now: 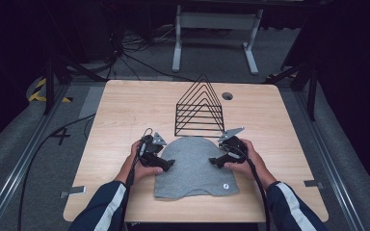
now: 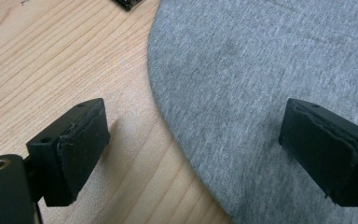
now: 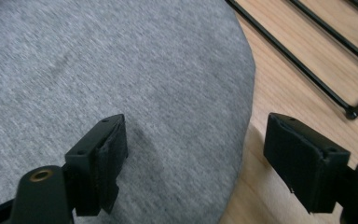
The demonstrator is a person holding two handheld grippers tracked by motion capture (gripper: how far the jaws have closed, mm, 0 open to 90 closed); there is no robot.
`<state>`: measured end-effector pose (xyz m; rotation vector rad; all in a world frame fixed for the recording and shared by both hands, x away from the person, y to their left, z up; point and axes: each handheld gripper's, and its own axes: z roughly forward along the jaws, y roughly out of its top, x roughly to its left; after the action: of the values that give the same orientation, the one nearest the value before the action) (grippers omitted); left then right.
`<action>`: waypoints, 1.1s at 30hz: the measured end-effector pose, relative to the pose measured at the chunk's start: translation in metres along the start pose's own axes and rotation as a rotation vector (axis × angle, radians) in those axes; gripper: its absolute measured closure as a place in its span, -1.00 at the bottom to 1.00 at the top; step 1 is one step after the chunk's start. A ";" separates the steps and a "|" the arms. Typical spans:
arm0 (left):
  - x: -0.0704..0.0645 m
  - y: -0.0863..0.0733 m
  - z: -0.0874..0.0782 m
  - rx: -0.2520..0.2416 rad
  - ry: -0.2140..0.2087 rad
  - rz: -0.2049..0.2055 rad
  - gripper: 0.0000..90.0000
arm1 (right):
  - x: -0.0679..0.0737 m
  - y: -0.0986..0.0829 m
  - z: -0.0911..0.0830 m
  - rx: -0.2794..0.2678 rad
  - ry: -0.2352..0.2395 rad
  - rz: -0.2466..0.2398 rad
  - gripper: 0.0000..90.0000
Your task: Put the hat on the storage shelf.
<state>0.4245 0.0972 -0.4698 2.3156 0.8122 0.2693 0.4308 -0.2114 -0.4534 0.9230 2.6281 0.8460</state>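
A grey knit beanie (image 1: 194, 166) lies flat on the wooden table (image 1: 125, 106), its rounded crown toward the far side. My left gripper (image 1: 168, 164) is open at the beanie's left edge; in the left gripper view its jaws straddle the cloth's curved edge (image 2: 168, 116), one over bare wood, one over the beanie (image 2: 261, 70). My right gripper (image 1: 214, 160) is open at the beanie's right edge. In the right gripper view its jaws straddle the rim of the beanie (image 3: 144, 70), one over cloth, one over wood.
A black wire rack (image 1: 200, 108) with triangular dividers stands just behind the beanie; its base bars (image 3: 307, 70) run close to my right gripper. A round cable hole (image 1: 227, 96) sits at the table's far side. Cables trail off the table.
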 end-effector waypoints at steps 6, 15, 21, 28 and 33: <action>-0.006 0.004 -0.001 0.032 -0.012 0.012 -0.72 | -0.001 0.004 0.001 0.007 0.009 -0.005 -0.33; -0.011 0.016 0.001 0.076 -0.040 0.041 -0.57 | 0.007 0.011 -0.002 0.040 0.027 -0.010 0.22; -0.012 0.018 -0.001 0.083 -0.053 0.055 -0.32 | 0.008 0.007 -0.004 0.021 0.070 0.004 0.59; -0.008 0.017 -0.004 0.057 -0.084 0.049 0.31 | 0.004 0.000 -0.009 0.012 0.107 0.034 0.85; -0.004 0.015 -0.001 0.023 -0.126 0.025 0.67 | 0.004 -0.003 -0.011 0.010 0.120 0.032 0.85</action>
<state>0.4277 0.0864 -0.4589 2.3391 0.7269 0.1242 0.4219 -0.2156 -0.4467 0.9470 2.7279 0.9236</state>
